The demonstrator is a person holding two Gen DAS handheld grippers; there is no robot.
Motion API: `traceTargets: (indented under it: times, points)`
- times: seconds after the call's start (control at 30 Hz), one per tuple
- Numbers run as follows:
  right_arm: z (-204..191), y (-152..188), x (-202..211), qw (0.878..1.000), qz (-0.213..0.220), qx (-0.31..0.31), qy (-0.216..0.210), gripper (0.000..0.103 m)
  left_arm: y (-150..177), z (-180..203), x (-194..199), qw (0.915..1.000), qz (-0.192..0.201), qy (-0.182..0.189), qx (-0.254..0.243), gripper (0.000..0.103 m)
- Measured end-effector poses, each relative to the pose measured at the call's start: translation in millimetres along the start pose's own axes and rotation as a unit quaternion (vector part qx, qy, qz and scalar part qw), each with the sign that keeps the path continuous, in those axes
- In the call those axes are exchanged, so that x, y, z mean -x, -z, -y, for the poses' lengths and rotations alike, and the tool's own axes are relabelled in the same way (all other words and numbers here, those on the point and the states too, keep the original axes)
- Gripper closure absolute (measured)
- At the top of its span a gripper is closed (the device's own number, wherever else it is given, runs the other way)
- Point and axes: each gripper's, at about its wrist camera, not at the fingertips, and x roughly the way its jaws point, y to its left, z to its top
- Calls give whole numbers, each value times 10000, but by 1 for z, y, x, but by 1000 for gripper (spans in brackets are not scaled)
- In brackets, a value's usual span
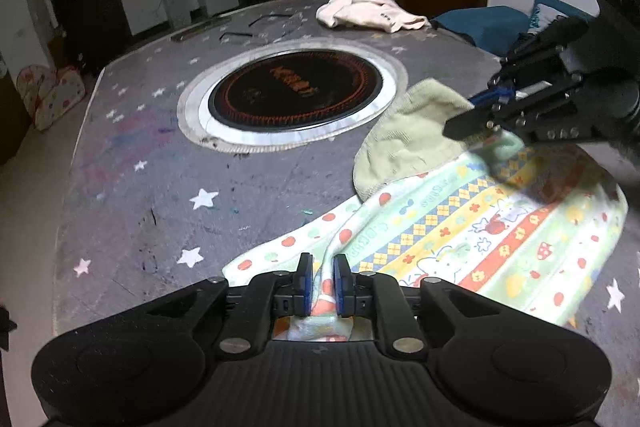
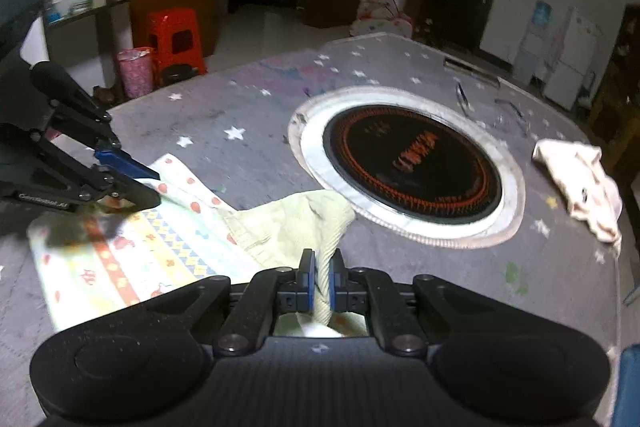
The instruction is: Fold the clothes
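Here the patterned garment point(image 1: 460, 231) lies spread on the table point(image 1: 160, 155), which wears a grey cover with white stars. In the left wrist view its long axis runs from about seven o'clock, at the near edge, up toward two o'clock. Its pale green ribbed end point(image 1: 404, 135) points toward the round black cooktop point(image 1: 296, 91) set in the middle of the table, lying just beside the cooktop's pale rim. The printed stripes of fruit and flowers run along the same axis.

The left hand-held gripper point(image 1: 323, 287) has its blue pads narrowly apart, and a bunched fold of the printed cloth passes up between them; whether the pads still pinch that fold cannot be told from the pictures. In the right wrist view this gripper point(image 2: 132, 183) sits at nine o'clock over the garment's printed corner.

The right hand-held gripper point(image 2: 322, 285) is nearly closed and pinches a rolled edge of the green ribbed cloth between its pads. In the left wrist view it point(image 1: 472, 123) comes in from three o'clock onto the green end.

A cream-coloured garment point(image 1: 368, 13) lies crumpled at the far side of the table, at about one o'clock, well apart from the patterned one.
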Motion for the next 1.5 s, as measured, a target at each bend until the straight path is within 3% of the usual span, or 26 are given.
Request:
traceTargets:
  times: [0.13, 0.2, 0.33, 0.4, 0.53, 0.93, 1.1, 1.23, 1.37, 1.5]
  points:
    - [5, 5, -15, 9995, -123, -259, 131, 91, -3, -4, -8, 9998, -49, -69, 180, 80]
    - [7, 8, -19, 9990, -155, -372, 210, 84, -5, -8, -10, 9995, -63, -91, 299, 75]
    - [16, 9, -20, 9972, -150, -621, 390, 78, -7, -14, -15, 9986, -97, -194, 483, 61]
    - [20, 10, -16, 9962, -88, -718, 476, 65, -6, -17, -16, 9979, -110, -254, 588, 57]
    - [24, 11, -1, 9943, 27, -894, 587, 54, -6, -25, -20, 9962, -117, -372, 774, 51]
    - [11, 39, 28, 9918, 191, -1215, 360, 53, -6, -45, -14, 9879, -24, -911, 1254, 49]
    - [8, 50, 48, 9899, 379, -1269, 513, 54, -10, -26, 15, 9902, 347, -685, 1169, 49]
    - [-11, 52, 67, 9940, 554, -834, 444, 55, -14, 1, 28, 9934, 545, -346, 950, 49]
    - [-15, 52, 57, 9955, 367, -822, 286, 63, -17, 28, 27, 9950, 586, 101, 806, 49]
    - [-1, 58, 42, 9919, 225, -1220, 277, 63, -19, 50, 15, 9958, 530, 326, 677, 49]
